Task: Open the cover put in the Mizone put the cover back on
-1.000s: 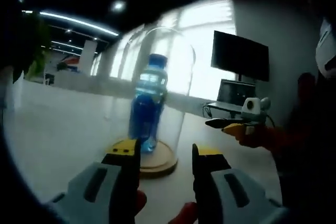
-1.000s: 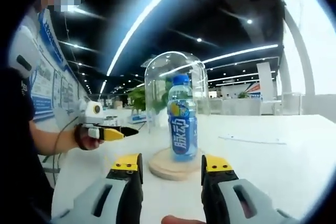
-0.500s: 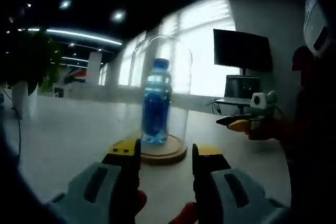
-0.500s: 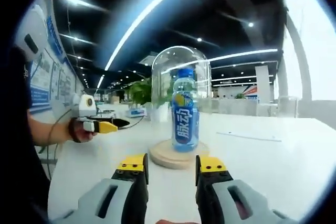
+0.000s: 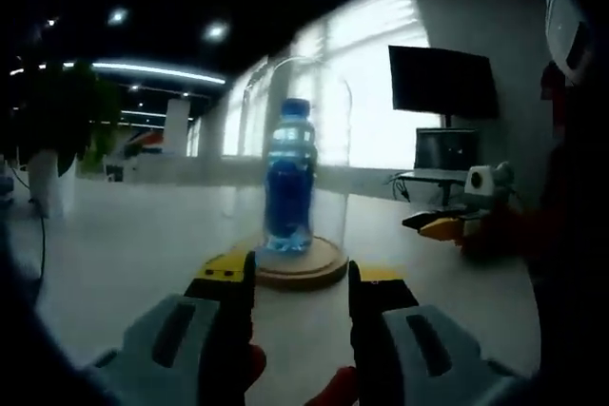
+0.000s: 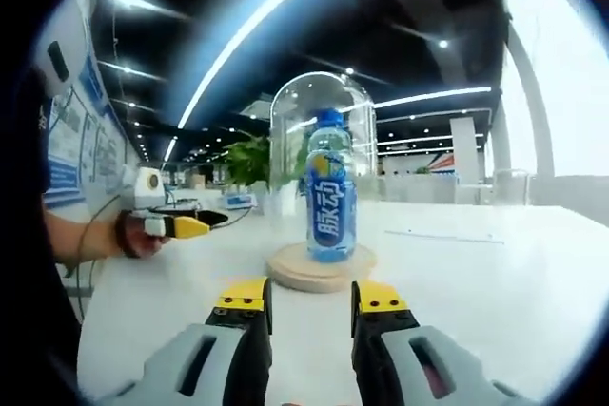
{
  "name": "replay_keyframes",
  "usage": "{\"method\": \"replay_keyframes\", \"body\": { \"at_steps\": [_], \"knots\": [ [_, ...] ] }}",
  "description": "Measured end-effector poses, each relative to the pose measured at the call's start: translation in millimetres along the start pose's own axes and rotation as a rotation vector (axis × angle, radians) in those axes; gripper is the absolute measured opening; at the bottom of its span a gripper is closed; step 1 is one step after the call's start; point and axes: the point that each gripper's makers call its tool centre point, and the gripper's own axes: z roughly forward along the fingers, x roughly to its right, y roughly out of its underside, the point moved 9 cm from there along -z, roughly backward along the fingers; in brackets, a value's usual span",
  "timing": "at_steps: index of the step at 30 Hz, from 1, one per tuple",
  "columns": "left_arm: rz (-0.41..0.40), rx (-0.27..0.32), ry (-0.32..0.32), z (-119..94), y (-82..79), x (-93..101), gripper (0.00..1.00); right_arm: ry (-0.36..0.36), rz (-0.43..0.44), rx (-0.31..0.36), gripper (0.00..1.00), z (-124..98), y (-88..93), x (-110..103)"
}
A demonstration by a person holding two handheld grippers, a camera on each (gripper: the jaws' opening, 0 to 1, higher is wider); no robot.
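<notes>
In the left gripper view, the left gripper (image 5: 301, 284) hangs low over the white tabletop (image 5: 124, 244) with its yellow-tipped jaws parted and nothing between them. Straight ahead of the jaws, near but not touching, a blue Mizone bottle (image 5: 288, 178) stands upright on a round wooden base (image 5: 301, 267), enclosed by a clear glass dome cover (image 5: 303, 154) that sits on the base. Off to the right of this gripper, the right gripper (image 5: 445, 223) is held in a hand above the tabletop, apart from the dome. A dark monitor (image 5: 443, 83) stands behind it.

In the right gripper view, the right gripper (image 6: 308, 299) is likewise released, jaws apart and empty, just short of the wooden base (image 6: 320, 267). The Mizone bottle (image 6: 331, 201) stands upright on it under the cover (image 6: 324, 164). To the left, the left gripper (image 6: 183, 225) points toward the dome, well apart from it; whether its jaws are parted cannot be told from here. A green plant (image 6: 247, 161) sits beyond.
</notes>
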Motion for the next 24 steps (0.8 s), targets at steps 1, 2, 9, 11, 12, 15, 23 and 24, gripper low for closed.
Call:
{"method": "replay_keyframes", "body": {
  "at_steps": [1, 2, 9, 11, 12, 15, 23, 24],
  "knots": [
    [-0.005, 0.000, -0.003, 0, 0.7, -0.5, 0.31, 0.002, 0.002, 0.002, 0.25, 0, 0.0, 0],
    [-0.011, -0.004, -0.005, 0, 1.8, -1.1, 0.31, 0.004, -0.008, -0.003, 0.25, 0, 1.2, -1],
    [-0.021, -0.034, -0.033, -1, 8.9, -2.3, 0.31, 0.013, -0.058, -0.035, 0.25, 0, 6.1, -4],
    [0.001, -0.053, -0.016, 0, 11.2, 0.6, 0.31, 0.014, -0.064, -0.040, 0.25, 0, 6.7, -3],
    [0.018, -0.069, -0.005, 1, 13.0, 2.2, 0.31, 0.015, -0.065, -0.041, 0.25, 0, 6.8, -3],
    [0.034, -0.095, 0.011, 4, 16.2, 5.2, 0.31, 0.012, -0.042, -0.042, 0.25, 1, 7.6, 0],
    [-0.004, -0.100, -0.004, 4, 16.8, -1.3, 0.31, 0.032, -0.037, -0.071, 0.25, 3, 10.8, 2],
    [-0.006, -0.102, -0.006, 4, 17.2, -1.6, 0.31, 0.032, -0.035, -0.081, 0.25, 3, 11.6, 2]
  ]
}}
